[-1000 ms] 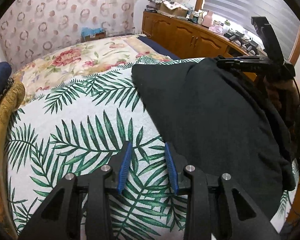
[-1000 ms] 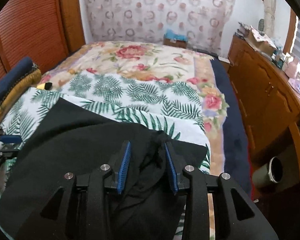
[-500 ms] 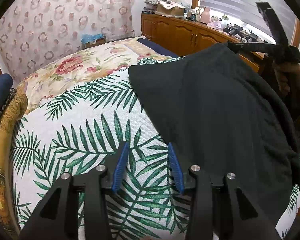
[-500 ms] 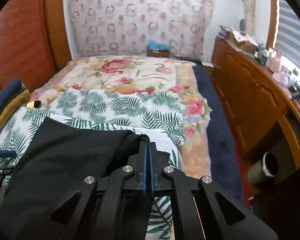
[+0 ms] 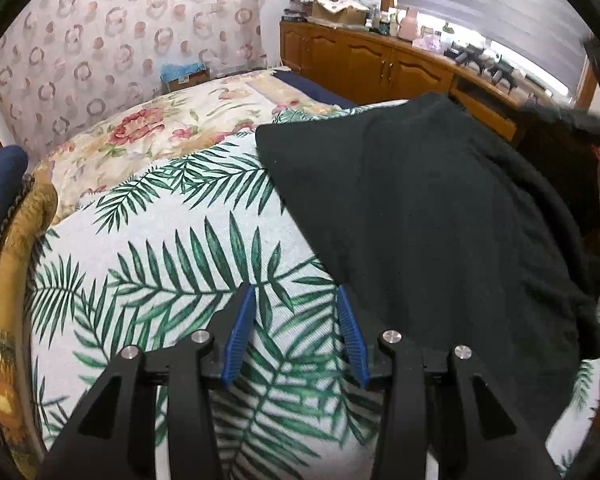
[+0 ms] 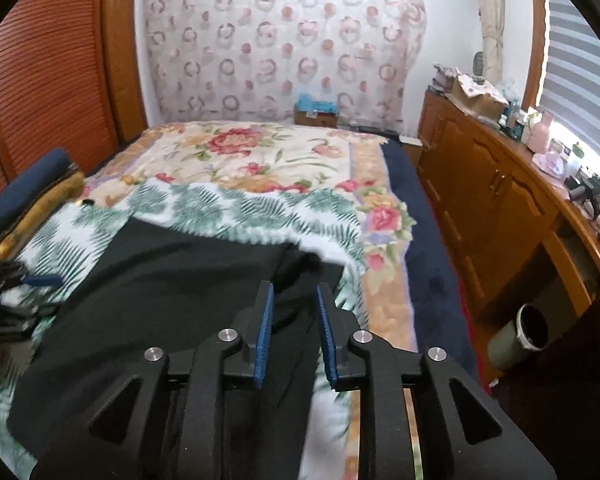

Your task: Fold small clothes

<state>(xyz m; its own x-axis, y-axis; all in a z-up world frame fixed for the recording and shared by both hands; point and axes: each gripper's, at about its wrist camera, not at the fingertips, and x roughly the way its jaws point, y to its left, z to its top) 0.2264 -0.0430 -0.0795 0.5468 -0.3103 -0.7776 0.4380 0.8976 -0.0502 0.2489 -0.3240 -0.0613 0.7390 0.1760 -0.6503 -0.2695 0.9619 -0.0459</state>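
Right gripper (image 6: 294, 300) has just been opening — pads apart, black garment (image 6: 172, 280) below and between them, unpinched. Left gripper (image 5: 296, 308) gapes over the palm-print sheet (image 5: 160, 264), nothing in it — the garment's edge lies just right of its right pad, spreading far right.

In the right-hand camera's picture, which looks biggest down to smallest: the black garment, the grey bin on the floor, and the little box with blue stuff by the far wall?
1. Black garment, by far the largest, though it lies nearest the camera.
2. Grey bin and box: they look alike; the box is farther off, so no ranking.
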